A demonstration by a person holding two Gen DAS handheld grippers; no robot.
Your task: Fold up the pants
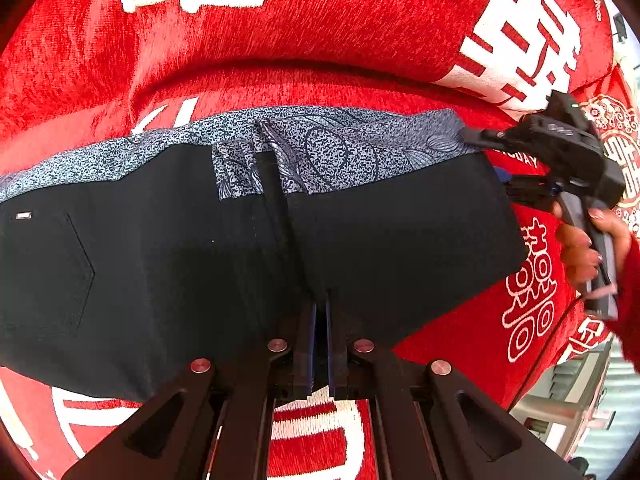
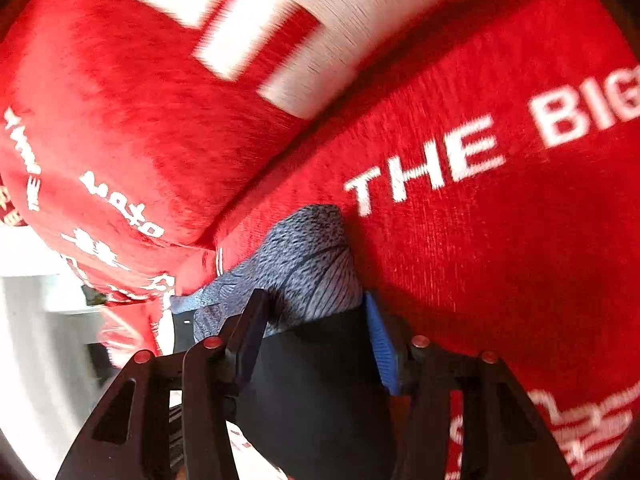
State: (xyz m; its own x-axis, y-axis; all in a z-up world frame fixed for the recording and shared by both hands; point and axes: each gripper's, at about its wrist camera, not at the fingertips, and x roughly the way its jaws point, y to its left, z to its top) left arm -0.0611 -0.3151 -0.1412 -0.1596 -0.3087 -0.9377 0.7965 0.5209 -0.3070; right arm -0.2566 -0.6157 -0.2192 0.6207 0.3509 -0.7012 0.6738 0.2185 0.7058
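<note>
Black pants [image 1: 180, 260] lie flat across a red sofa seat, with the blue-grey patterned lining [image 1: 340, 148] turned out along the far edge. A back pocket shows at the left. My left gripper [image 1: 320, 304] is shut, pinching a raised ridge of the black cloth at the middle of the near edge. My right gripper [image 1: 486, 162], held by a hand [image 1: 580, 248], straddles the pants' right end. In the right wrist view that gripper [image 2: 314, 296] has bunched black cloth [image 2: 316, 380] and lining [image 2: 316, 248] filling the gap between its fingers [image 2: 380, 344].
The sofa is covered in a red plush throw [image 1: 320, 32] with white characters, its back cushion rising just behind the pants. White lettering runs across the seat cover [image 2: 480, 240]. Past the sofa's right edge a pale metal frame [image 1: 580, 400] stands on the floor.
</note>
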